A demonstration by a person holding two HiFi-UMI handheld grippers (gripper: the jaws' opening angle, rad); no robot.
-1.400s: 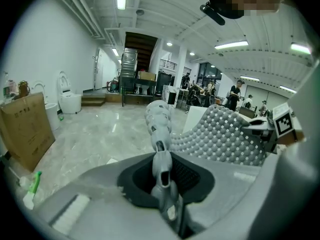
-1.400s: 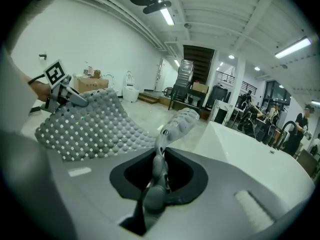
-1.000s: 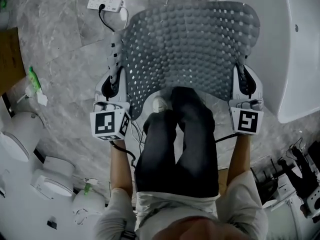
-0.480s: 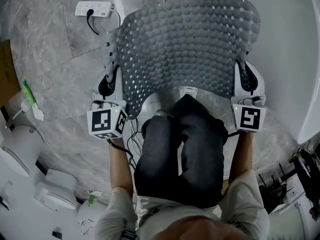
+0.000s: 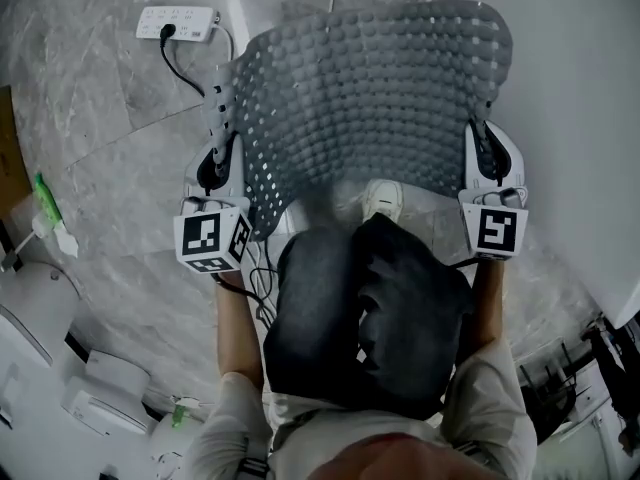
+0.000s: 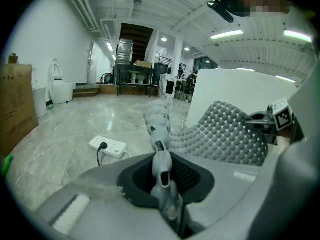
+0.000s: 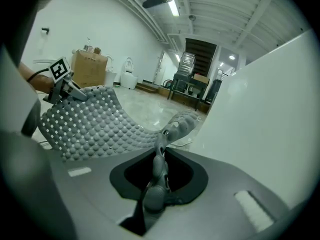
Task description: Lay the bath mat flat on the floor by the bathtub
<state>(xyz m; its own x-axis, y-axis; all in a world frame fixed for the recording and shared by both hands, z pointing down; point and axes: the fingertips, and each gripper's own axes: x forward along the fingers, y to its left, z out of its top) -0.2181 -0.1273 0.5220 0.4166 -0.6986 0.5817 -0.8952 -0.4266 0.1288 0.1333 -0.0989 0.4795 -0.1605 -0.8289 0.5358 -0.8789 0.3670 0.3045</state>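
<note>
A grey marble floor [image 5: 110,168] runs beside the white bathtub [image 5: 585,118], with a power strip [image 5: 178,23] lying on it. The studded grey bath mat [image 5: 370,98] hangs in the air above the floor, sagging between the grippers. The left gripper [image 5: 216,140] is pinched narrow on the mat's left edge and the right gripper [image 5: 484,136] on its right edge, by the tub.

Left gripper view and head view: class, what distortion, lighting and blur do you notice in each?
Left gripper view: fisheye curve with dark corners, bright ceiling strip lights reflecting on the glossy marble floor. Head view: dim light; the person's dark trousers look smeared, while the grey studded bath mat stays fairly sharp.
</note>
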